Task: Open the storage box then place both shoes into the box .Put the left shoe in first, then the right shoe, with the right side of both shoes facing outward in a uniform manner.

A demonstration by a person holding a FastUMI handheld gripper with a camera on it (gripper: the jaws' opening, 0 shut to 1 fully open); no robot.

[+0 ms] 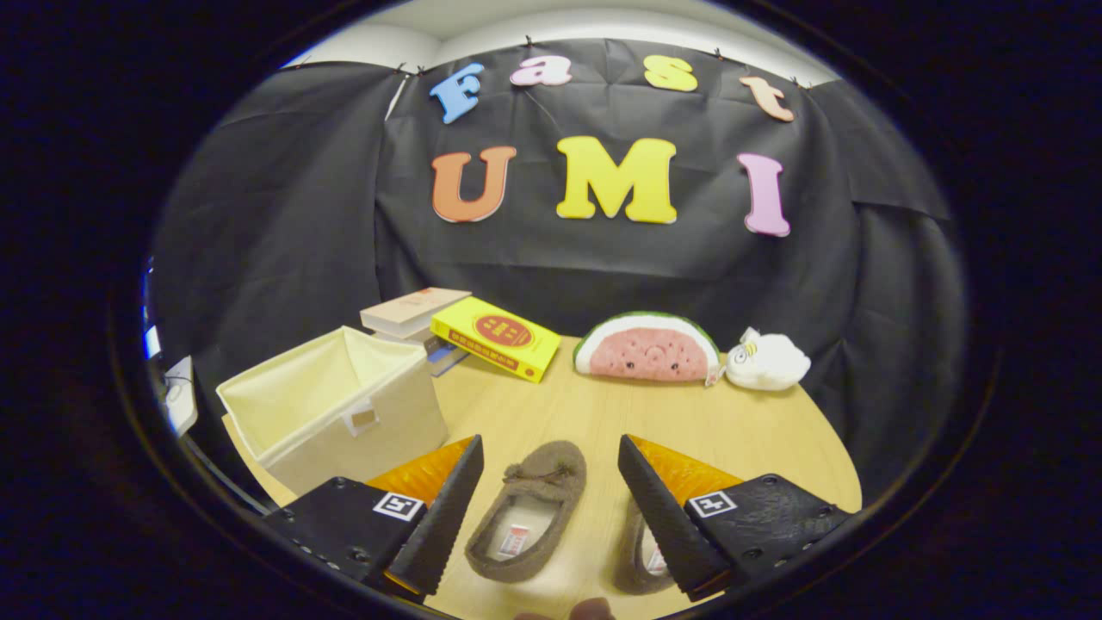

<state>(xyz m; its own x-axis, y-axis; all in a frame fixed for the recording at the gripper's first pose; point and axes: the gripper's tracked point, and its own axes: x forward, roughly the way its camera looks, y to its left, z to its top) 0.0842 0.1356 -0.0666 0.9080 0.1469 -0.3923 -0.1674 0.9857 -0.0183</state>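
My gripper (549, 456) is open, its fingers spread wide above the wooden table (732, 430). Between the fingers lies a brown furry slipper (529, 517), toe pointing away from me, with a small bow on top and a label inside. A second brown slipper (639, 555) lies to its right, mostly hidden behind the right finger (659, 508). The cream fabric storage box (336, 409) stands to the left of the left finger, its top open and nothing visible inside.
Behind the box is a stack of books (413, 314) with a yellow book (495, 337) leaning on it. A watermelon-slice plush (646, 349) and a white plush (766, 362) sit at the table's far side. The table's edge curves away on the right.
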